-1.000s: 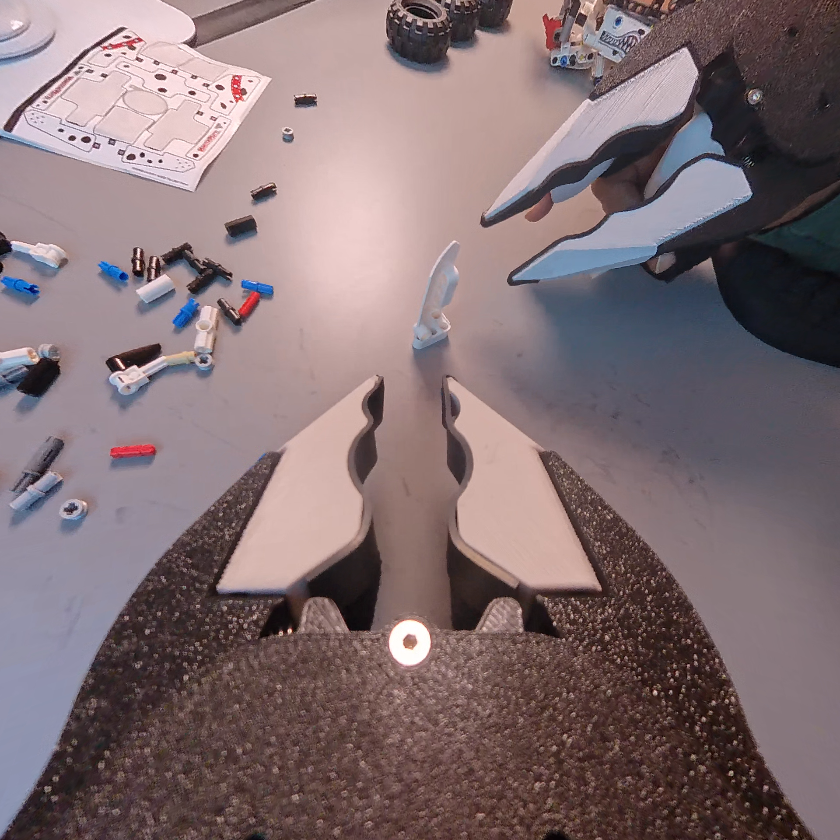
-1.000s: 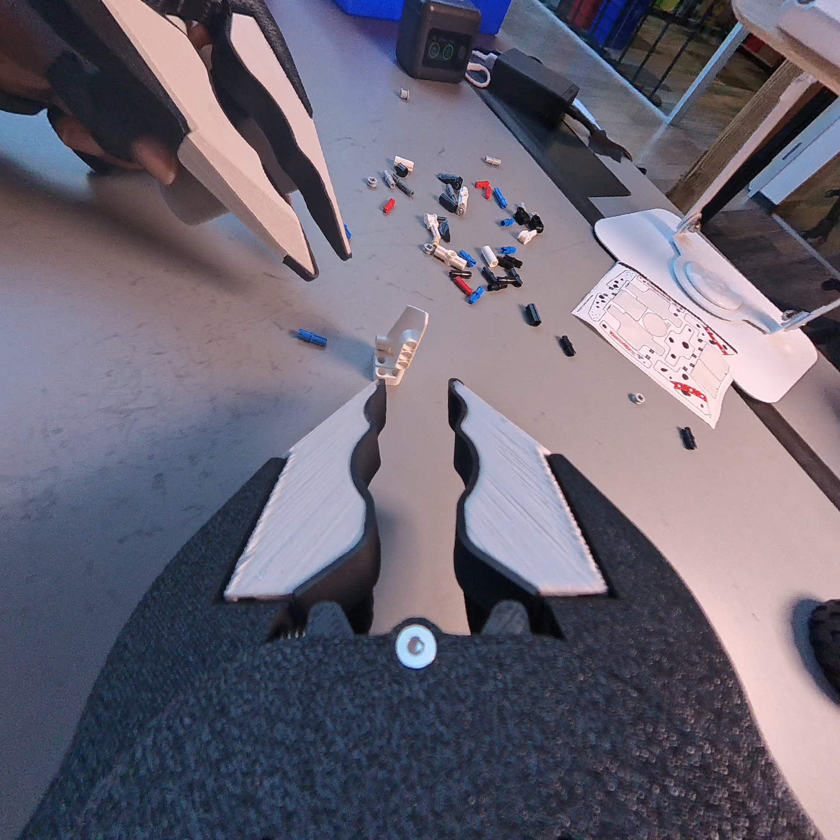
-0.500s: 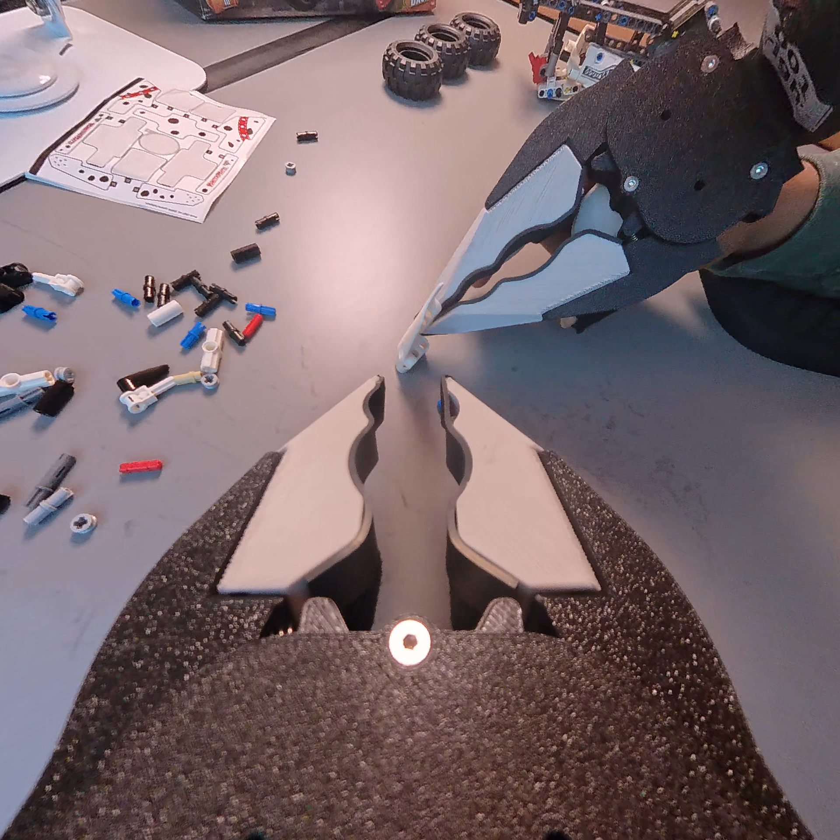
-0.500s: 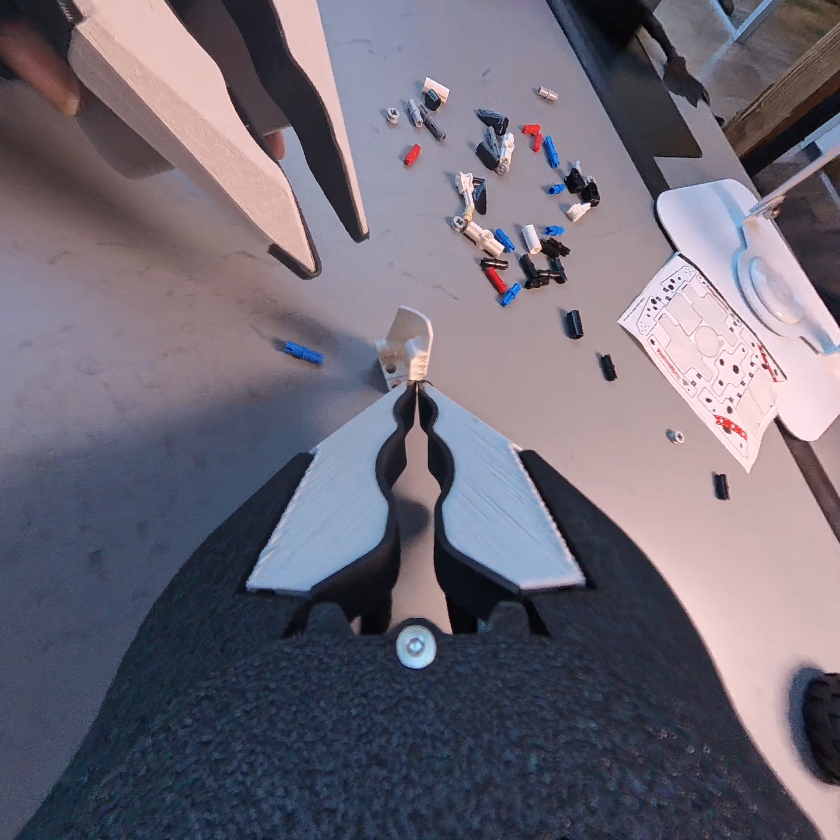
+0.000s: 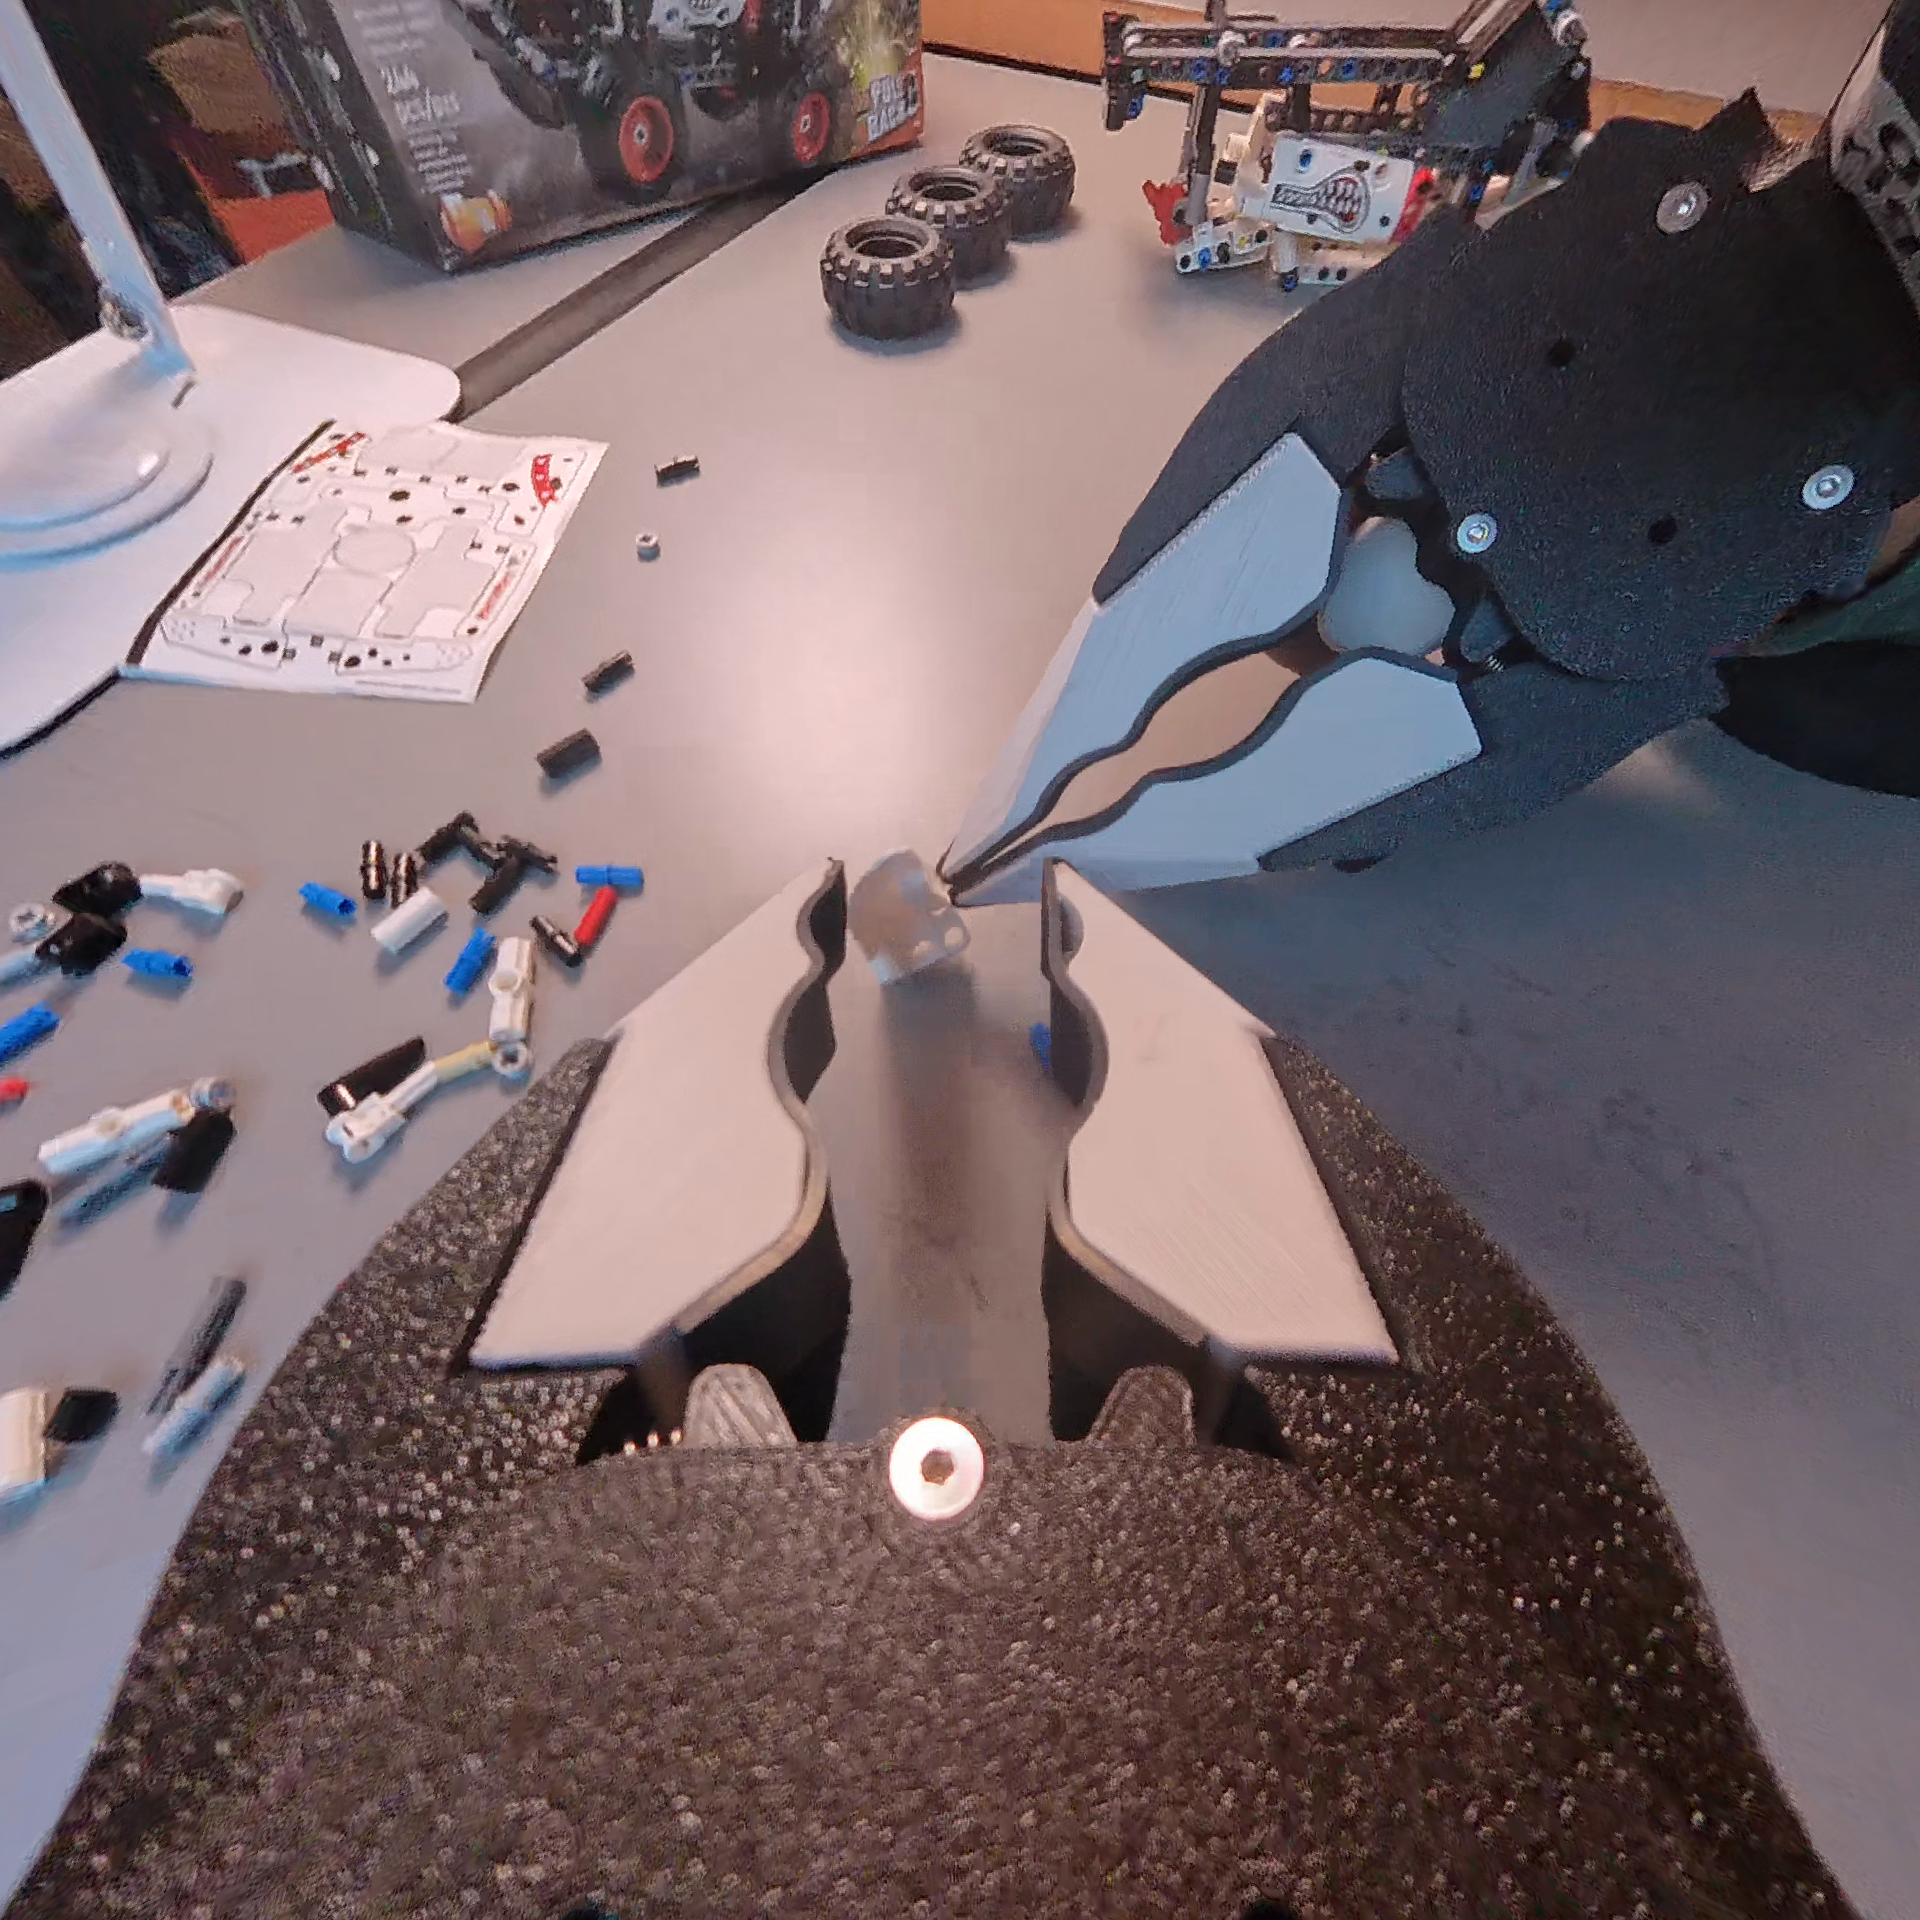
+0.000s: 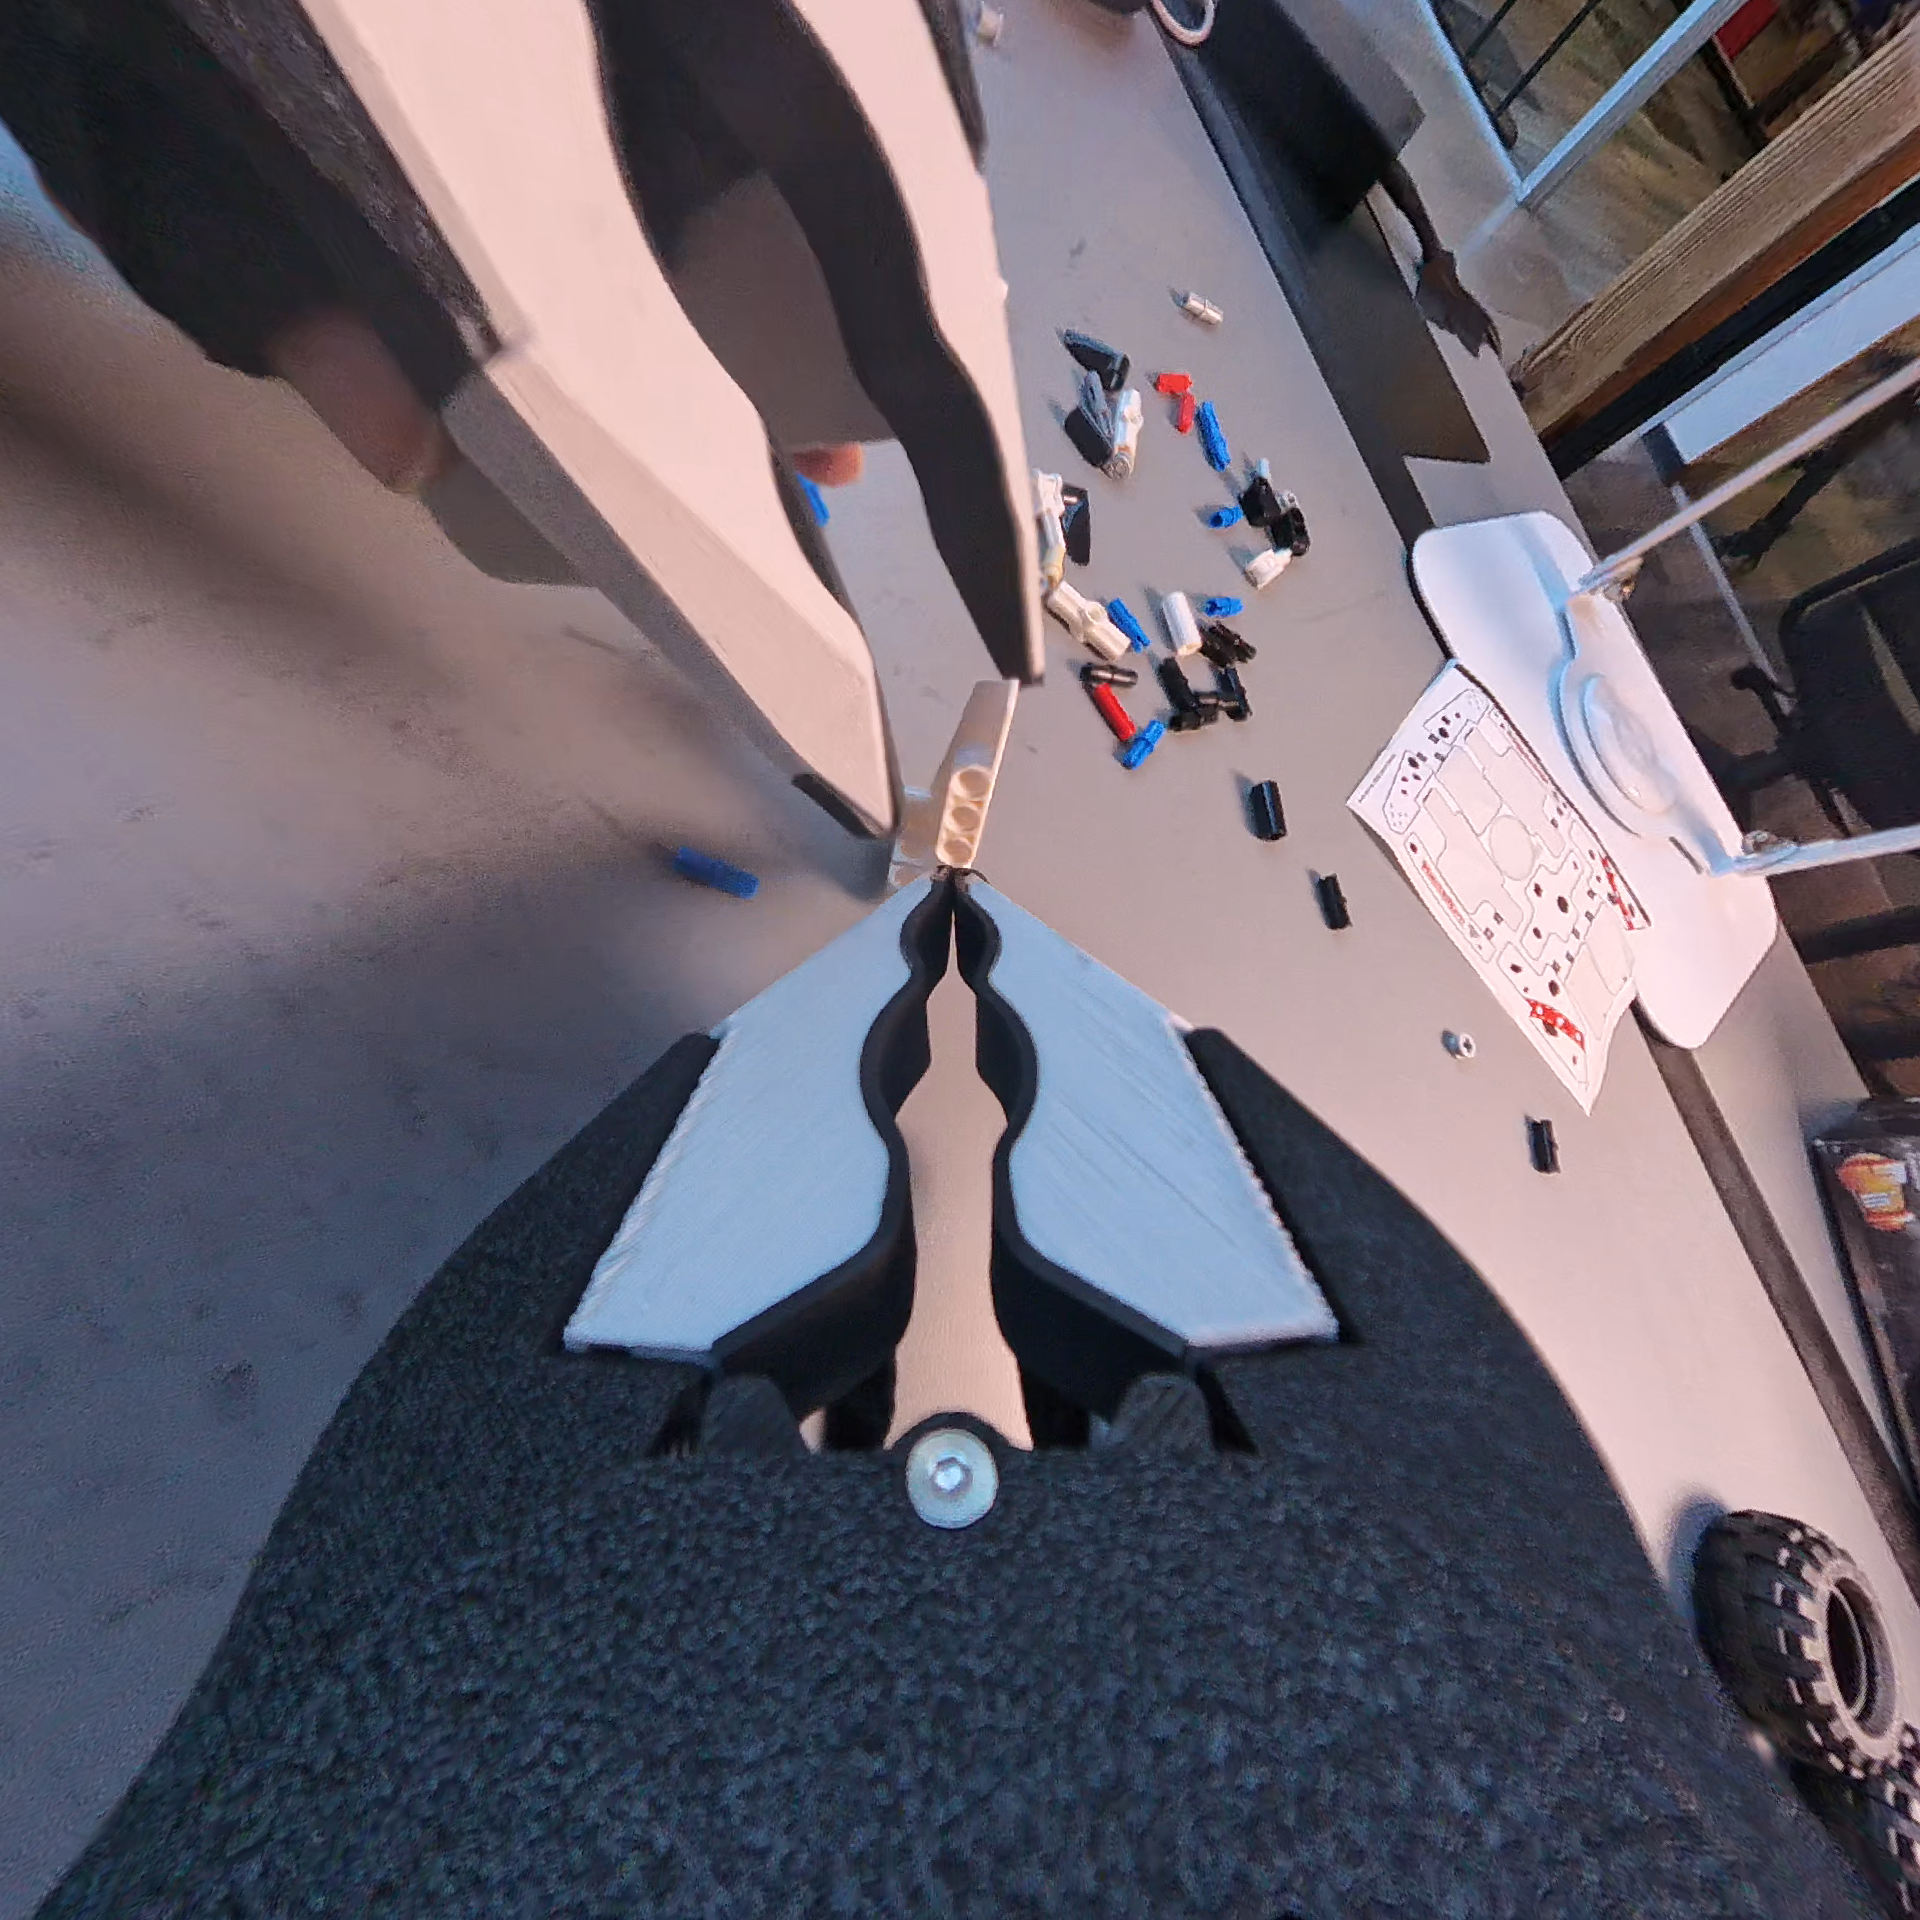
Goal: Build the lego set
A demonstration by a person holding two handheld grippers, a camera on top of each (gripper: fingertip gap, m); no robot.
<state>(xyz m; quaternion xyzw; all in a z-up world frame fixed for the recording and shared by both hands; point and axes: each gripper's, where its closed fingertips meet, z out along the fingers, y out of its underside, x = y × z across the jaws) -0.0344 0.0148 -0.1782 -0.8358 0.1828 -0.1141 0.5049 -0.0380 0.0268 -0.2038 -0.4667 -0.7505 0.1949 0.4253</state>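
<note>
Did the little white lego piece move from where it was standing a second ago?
Yes. The white piece, pinched by the right gripper, left its spot level with the red pin and came nearer, between the left gripper's open fingers.

We see a grey counter (image 5: pixel 1558 1143) carrying scattered small pieces (image 5: pixel 478 935), a sticker sheet (image 5: pixel 374 566), three tyres (image 5: pixel 945 239) and a box (image 5: pixel 582 114).

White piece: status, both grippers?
Right gripper shut on white piece, lifted. Left gripper open, straddling it. Blue pin beneath, nothing blocking.
</note>
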